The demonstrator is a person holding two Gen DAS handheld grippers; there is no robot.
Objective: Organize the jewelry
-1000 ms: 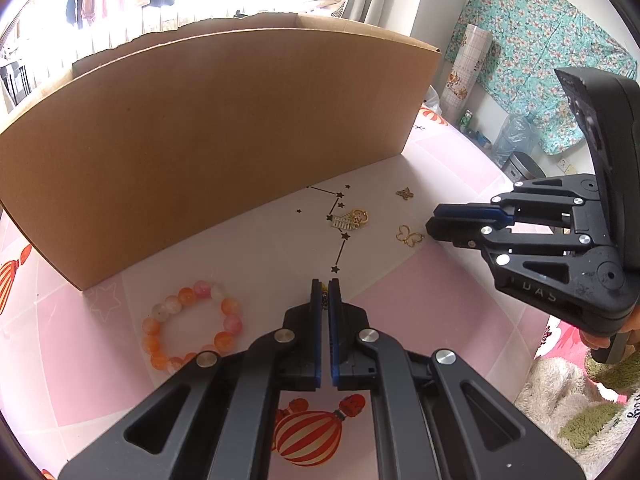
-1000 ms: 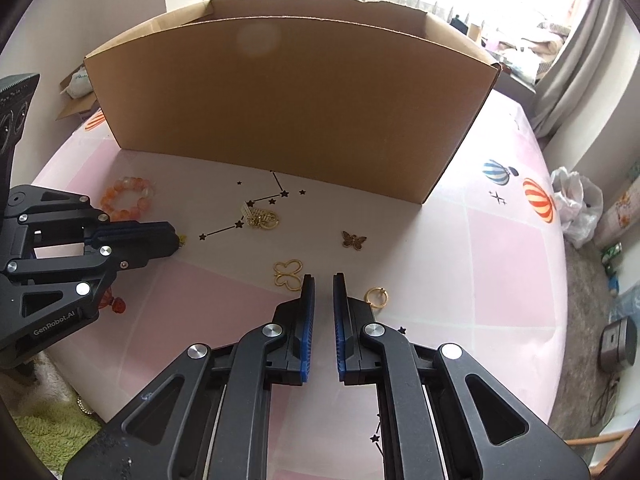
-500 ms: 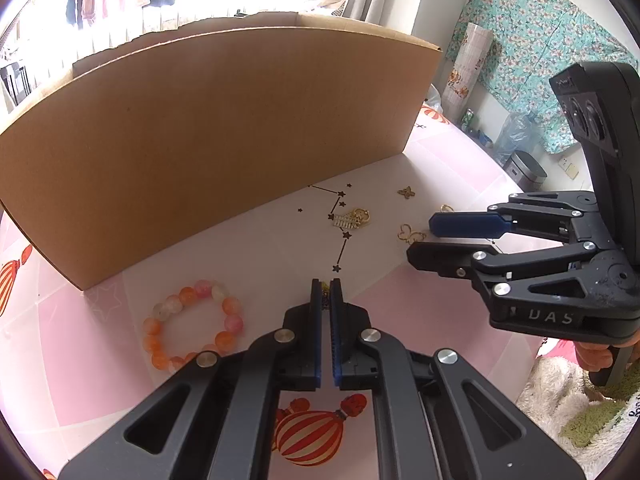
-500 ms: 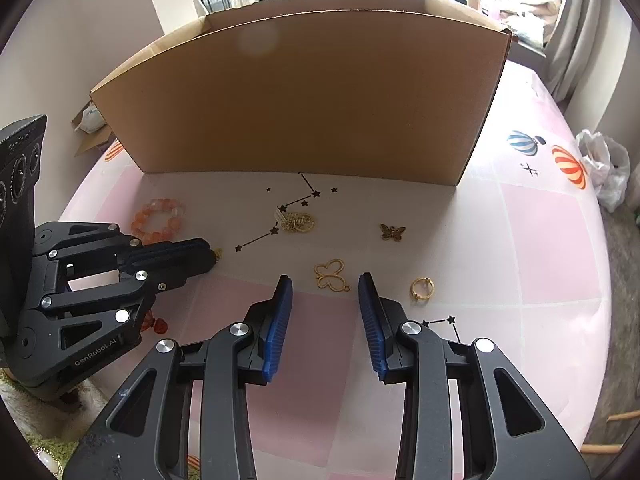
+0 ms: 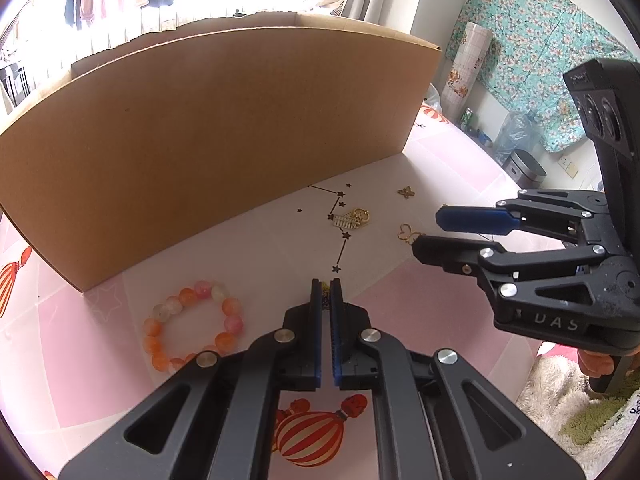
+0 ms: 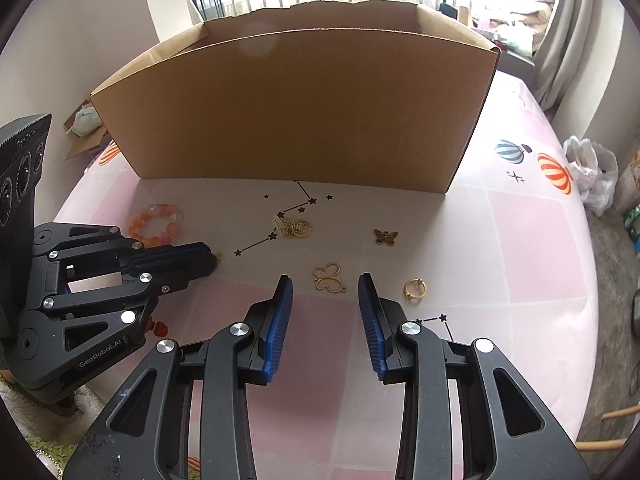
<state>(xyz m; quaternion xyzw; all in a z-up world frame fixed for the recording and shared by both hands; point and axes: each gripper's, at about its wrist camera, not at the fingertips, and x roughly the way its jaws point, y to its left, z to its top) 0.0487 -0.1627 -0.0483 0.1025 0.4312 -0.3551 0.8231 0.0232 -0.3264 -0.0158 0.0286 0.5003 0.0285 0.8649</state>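
My left gripper [image 5: 326,282] is shut on a small gold piece [image 5: 327,289] that peeks out between its tips, low over the table; it also shows in the right wrist view [image 6: 212,258]. My right gripper [image 6: 325,278] is open, its jaws on either side of a gold butterfly-outline charm [image 6: 329,278], also seen in the left wrist view [image 5: 407,233]. A gold ring [image 6: 415,289] lies just right of it. A dark butterfly charm [image 6: 386,237], a gold pendant cluster [image 6: 294,226] and an orange bead bracelet [image 5: 192,326] lie on the table.
A large open cardboard box [image 6: 296,108] stands behind the jewelry. The round table has a pink and white cloth [image 6: 532,248] with balloon prints. A green rug [image 5: 580,420] and a bin [image 5: 526,168] are on the floor beyond the table edge.
My right gripper opened wide and moved forward, so the butterfly-outline charm now lies between its jaws. My left gripper stayed shut and still.
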